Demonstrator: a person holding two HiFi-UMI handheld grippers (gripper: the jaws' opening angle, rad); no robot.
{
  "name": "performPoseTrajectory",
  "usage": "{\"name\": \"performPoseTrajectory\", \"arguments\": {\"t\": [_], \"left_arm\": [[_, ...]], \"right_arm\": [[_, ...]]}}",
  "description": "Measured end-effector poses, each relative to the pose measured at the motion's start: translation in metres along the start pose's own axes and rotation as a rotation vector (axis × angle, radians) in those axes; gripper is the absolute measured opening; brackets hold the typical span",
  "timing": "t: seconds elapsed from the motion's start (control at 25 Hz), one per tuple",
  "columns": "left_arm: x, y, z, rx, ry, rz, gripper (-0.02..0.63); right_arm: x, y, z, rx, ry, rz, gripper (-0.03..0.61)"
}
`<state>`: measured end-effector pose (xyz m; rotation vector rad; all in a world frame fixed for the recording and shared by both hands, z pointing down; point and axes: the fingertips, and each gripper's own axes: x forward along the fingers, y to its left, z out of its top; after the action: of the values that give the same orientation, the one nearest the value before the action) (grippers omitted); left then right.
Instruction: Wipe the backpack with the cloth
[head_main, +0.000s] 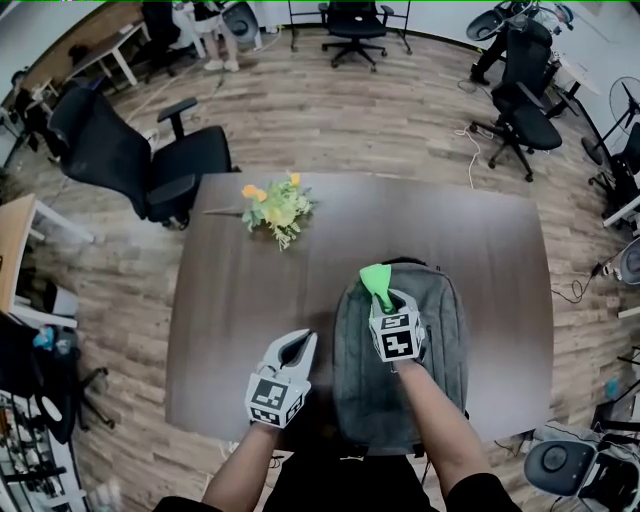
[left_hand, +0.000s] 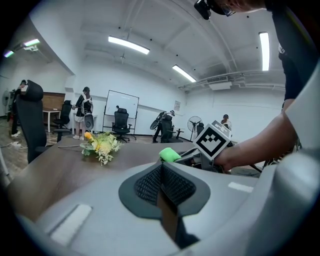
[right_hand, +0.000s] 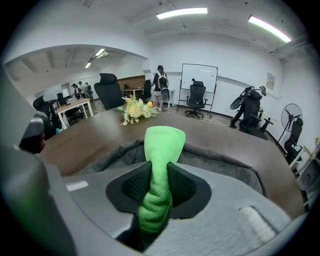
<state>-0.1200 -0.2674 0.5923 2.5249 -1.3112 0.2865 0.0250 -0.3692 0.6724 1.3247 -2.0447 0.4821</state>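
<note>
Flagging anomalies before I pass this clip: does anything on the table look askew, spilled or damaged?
Nothing serious. The flowers lie on their side on the table, with no vase. The right gripper pinches the cloth as a narrow bunch over the backpack, not spread flat. No spill or damage shows.

Bright green fleecy cloth (head_main: 376, 280): one flat colour, no print. Heathered mid-grey fabric backpack (head_main: 440, 340), faintly mottled. Dark brown wood-grain desk (head_main: 240, 330), pale streaks along the grain. Left tool (head_main: 300, 342) and right tool (head_main: 385, 298): light grey shells, black cross-hatched pads. Marker cubes (head_main: 396, 338): black squares on white. Small bunch of flowers (head_main: 275, 205): yellow, orange, green leaves. Plank floor (head_main: 330, 110): light brown, banded. Black office chair (head_main: 130, 155).
</note>
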Motion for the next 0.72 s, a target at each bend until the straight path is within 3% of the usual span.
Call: {"name": "performPoseTrajectory", "arguments": {"t": [0.28, 0.72], "left_arm": [[0.006, -0.008, -0.003, 0.011, -0.003, -0.020, 0.020], [0.012, -0.016, -0.012, -0.009, 0.031, -0.045, 0.020]], "right_arm": [[-0.010, -0.043, -0.013, 0.011, 0.050, -0.102, 0.094], [-0.032, -0.095, -0.022, 0.003, 0.078, -0.190, 0.095]]}}
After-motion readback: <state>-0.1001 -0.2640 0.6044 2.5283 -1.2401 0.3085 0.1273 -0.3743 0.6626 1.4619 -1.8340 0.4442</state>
